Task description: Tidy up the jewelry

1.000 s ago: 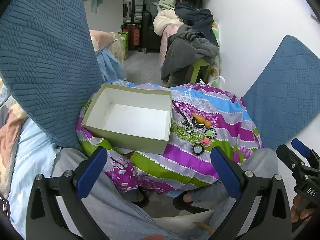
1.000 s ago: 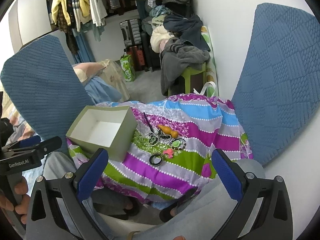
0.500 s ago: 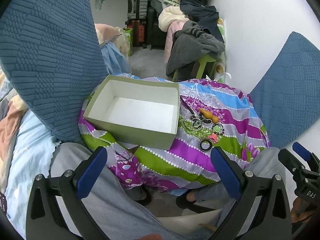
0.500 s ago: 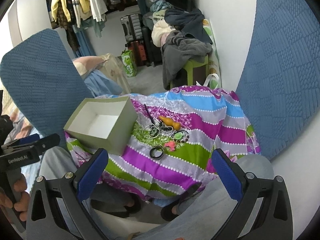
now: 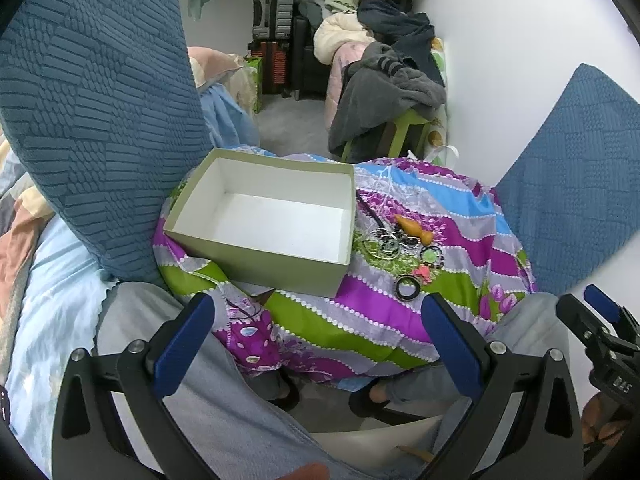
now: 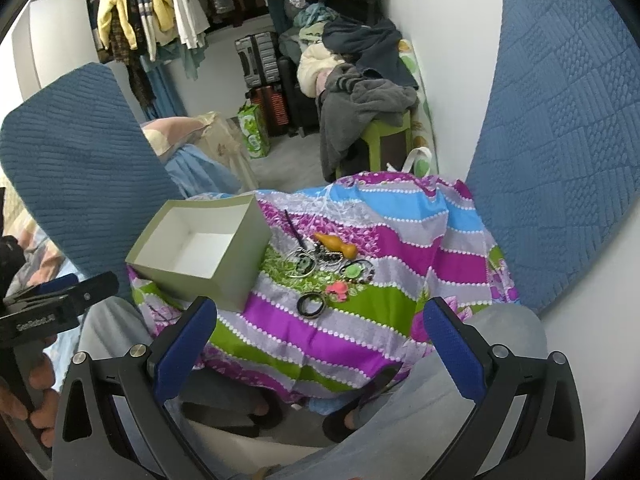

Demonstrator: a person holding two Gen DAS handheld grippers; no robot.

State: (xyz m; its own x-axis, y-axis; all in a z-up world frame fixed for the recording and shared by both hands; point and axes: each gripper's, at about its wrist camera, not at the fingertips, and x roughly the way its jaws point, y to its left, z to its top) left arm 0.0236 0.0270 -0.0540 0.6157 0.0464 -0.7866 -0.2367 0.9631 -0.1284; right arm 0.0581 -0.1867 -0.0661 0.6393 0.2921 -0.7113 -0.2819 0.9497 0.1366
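the biggest thing in play is the striped cloth (image 6: 360, 248) draped over a small rounded support between the seated person's knees, and it is the first worry: the fabric looks slippery and hangs loose at the edges, so a gripper dragging across it could probably pull folds and shift everything lying on it. next is the open box (image 5: 276, 268), pale green outside and white inside, holding nothing yet; it sits at the left side of the cloth with its near corner close to the drop, so a nudge from the left gripper (image 5: 316, 344) might tip it off. that gripper hovers above the person's lap with its blue pads spread wide and nothing between them, and the right gripper (image 6: 320, 340) hangs likewise, wide apart and empty, short of the table. the jewelry lies just right of the box in a loose cluster: an orange piece (image 6: 336, 245), tangled wire hoops (image 6: 302, 262), a beaded bracelet with a green centre (image 6: 356, 269), a small pink charm (image 6: 339, 291), and nearest of all a black ring (image 6: 311, 304). the hoops seem interlocked, so lifting one may haul its neighbours along, and the flat ring could skate away under wide pads rather than be pinched.
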